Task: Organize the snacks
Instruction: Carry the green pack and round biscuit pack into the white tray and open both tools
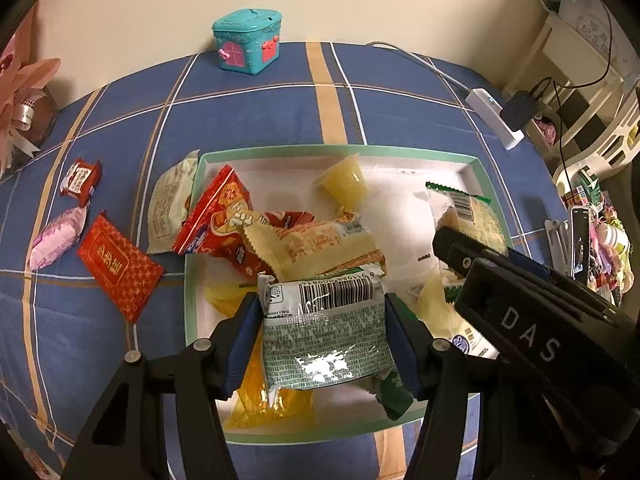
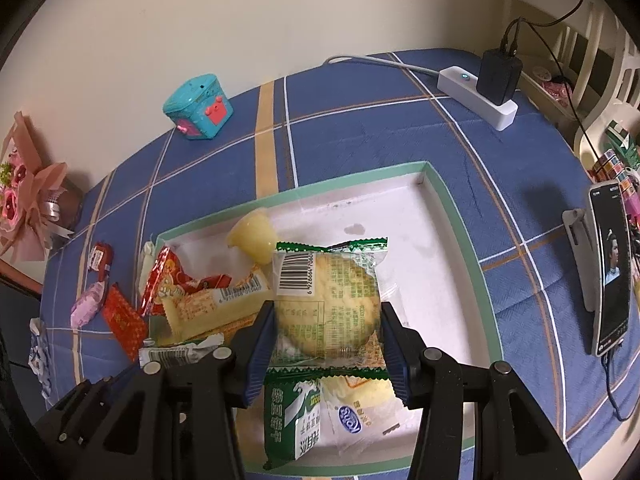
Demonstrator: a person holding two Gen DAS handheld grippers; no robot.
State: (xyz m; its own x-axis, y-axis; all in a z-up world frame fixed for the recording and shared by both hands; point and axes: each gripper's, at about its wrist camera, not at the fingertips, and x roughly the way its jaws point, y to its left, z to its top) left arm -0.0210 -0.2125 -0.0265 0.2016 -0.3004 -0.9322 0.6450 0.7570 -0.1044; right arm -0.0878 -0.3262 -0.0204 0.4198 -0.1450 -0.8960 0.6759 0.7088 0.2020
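Two packets held: we carry one in each tongs, over the tray (image 2: 452,216).
Left tongs (image 1: 322,338): clamped on green biscuit packet (image 1: 324,320).
Right tongs (image 2: 326,354): clamped on clear biscuit packet (image 2: 328,300).
Advice: we lower onto bare tray floor, release flat.

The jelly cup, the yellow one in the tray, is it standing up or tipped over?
Tipped over. The yellow jelly cup lies on its side on the white floor of the tray, near the far rim, apart from both grippers.

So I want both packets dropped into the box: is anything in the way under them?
Nothing outside the box. Under the left tool's packet lie other snacks; under the right tool's biscuit, two more packets.
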